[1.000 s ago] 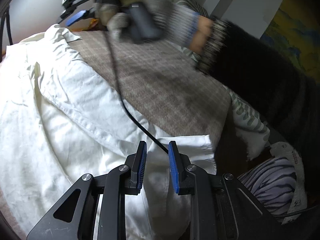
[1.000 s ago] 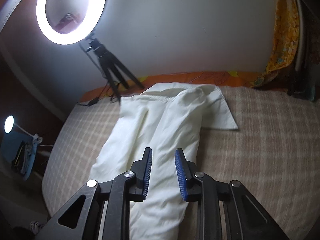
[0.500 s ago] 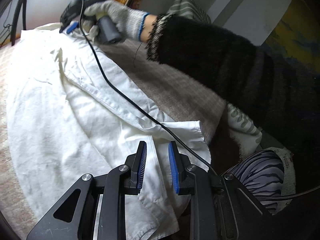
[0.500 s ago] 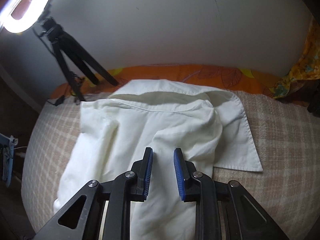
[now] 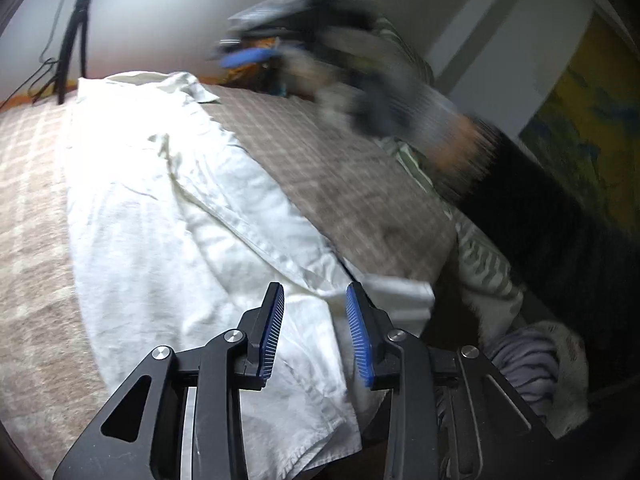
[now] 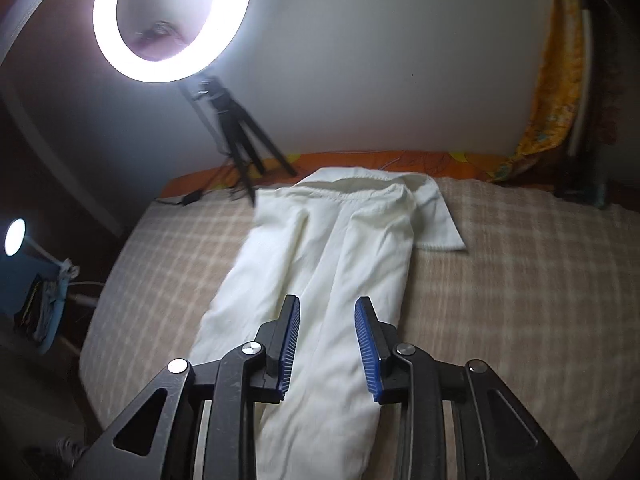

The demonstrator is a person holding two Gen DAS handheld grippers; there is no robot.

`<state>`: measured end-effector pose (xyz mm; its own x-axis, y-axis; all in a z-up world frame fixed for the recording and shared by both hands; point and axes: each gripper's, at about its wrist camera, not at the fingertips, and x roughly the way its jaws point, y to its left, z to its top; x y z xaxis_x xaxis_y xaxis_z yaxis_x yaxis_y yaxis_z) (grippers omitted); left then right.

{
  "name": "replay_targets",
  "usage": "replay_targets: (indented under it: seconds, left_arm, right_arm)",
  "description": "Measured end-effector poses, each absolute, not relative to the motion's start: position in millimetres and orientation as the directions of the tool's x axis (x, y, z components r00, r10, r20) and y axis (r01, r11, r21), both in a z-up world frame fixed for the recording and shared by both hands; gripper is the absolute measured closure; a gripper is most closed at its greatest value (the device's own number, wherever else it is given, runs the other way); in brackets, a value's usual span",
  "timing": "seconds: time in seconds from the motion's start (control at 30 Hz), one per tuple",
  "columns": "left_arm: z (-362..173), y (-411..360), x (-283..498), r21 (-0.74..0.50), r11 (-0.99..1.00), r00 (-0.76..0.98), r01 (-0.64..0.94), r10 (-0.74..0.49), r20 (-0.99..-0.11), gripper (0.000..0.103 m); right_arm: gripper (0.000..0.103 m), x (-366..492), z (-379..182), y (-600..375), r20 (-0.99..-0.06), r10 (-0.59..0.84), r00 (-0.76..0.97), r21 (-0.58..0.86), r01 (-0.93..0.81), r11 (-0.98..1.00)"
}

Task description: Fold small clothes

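A: White shirt noted lying lengthwise on the bed, spread over the checked cover, collar end toward the wall at 12 o'clock. One short sleeve is seen flat at about 1 o'clock of the body.

B: Handling?

A: Judged light, thin, very soft; creases are carried throughout, so no shape will be held when it is lifted. Slipping is thought unlikely against the ribbed blue pads. A double layer is expected wherever a doubled edge is pinched.

B: Best hold?

A: A stitched edge is preferred: the hem or front placket running toward 5 o'clock in the left view, or a shoulder seam near the collar. Loose mid-panel cloth would probably only bunch.

B: Jaws?

A: Left gripper: jaws have just been opening, now partly apart, nothing pinched; the shirt's near end lies below the gap. Right gripper: the same, jaws just opened wider, partly apart, empty, held over the shirt's lower body. In the left view it appears only as a blur at 1 o'clock.

B: Surroundings?

A: Ring light on a tripod at 11 o'clock by the wall.
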<state>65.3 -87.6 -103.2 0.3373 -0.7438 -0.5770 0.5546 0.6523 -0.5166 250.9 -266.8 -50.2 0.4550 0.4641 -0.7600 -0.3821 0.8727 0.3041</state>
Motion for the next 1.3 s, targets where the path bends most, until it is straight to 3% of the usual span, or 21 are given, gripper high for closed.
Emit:
replay_targets:
  seconds: [0.13, 0.2, 0.5, 0.83, 1.0, 1.1, 1.17, 1.23, 1.3]
  left_arm:
    - [-100.7, -73.6, 87.3, -0.554, 0.659, 0.334, 0.509, -0.744, -0.579, 0.071]
    - [-98.8, -72.2, 97.6, -0.568, 0.651, 0.315, 0.503, -0.750, -0.581, 0.065]
    - [-113.2, -102.1, 162.3, -0.568, 0.704, 0.278, 0.426, -0.699, -0.659, 0.063]
    - [-147.7, -108.9, 192.3, -0.497, 0.826, 0.333, 0.268, -0.563, -0.756, 0.063]
    - [-154.7, -115.7, 202.3, -0.524, 0.820, 0.332, 0.232, -0.573, -0.749, 0.064]
    - [-156.2, -119.6, 206.6, -0.529, 0.823, 0.350, 0.207, -0.568, -0.745, 0.068]
    - [-156.9, -120.9, 207.8, -0.527, 0.826, 0.360, 0.201, -0.562, -0.745, 0.082]
    - [-155.7, -125.4, 206.4, -0.504, 0.833, 0.369, 0.228, -0.553, -0.747, 0.094]
    - [-150.9, -133.7, 203.4, -0.469, 0.842, 0.388, 0.267, -0.540, -0.747, 0.097]
  right_arm:
    - [0.070, 166.8, -37.0, -294.0, -0.754, 0.456, 0.474, 0.281, -0.394, 0.875]
    - [0.069, 124.1, -41.1, -305.7, -0.757, 0.444, 0.480, 0.273, -0.384, 0.882]
    - [0.068, -25.2, -101.0, -312.2, -0.819, 0.362, 0.446, 0.200, -0.370, 0.907]
    - [0.068, -61.9, -132.7, -308.6, -0.856, 0.291, 0.427, 0.102, -0.412, 0.905]
    - [0.070, -62.8, -139.5, -299.4, -0.870, 0.248, 0.426, 0.034, -0.450, 0.892]
    - [0.071, -65.1, -143.1, -298.4, -0.872, 0.228, 0.434, 0.007, -0.455, 0.890]
    - [0.074, -65.0, -147.1, -300.8, -0.877, 0.204, 0.435, -0.013, -0.445, 0.896]
    - [0.088, -65.2, -149.4, -303.2, -0.880, 0.198, 0.433, -0.015, -0.440, 0.898]
    - [0.098, -66.5, -147.7, -303.8, -0.876, 0.210, 0.434, -0.004, -0.442, 0.897]
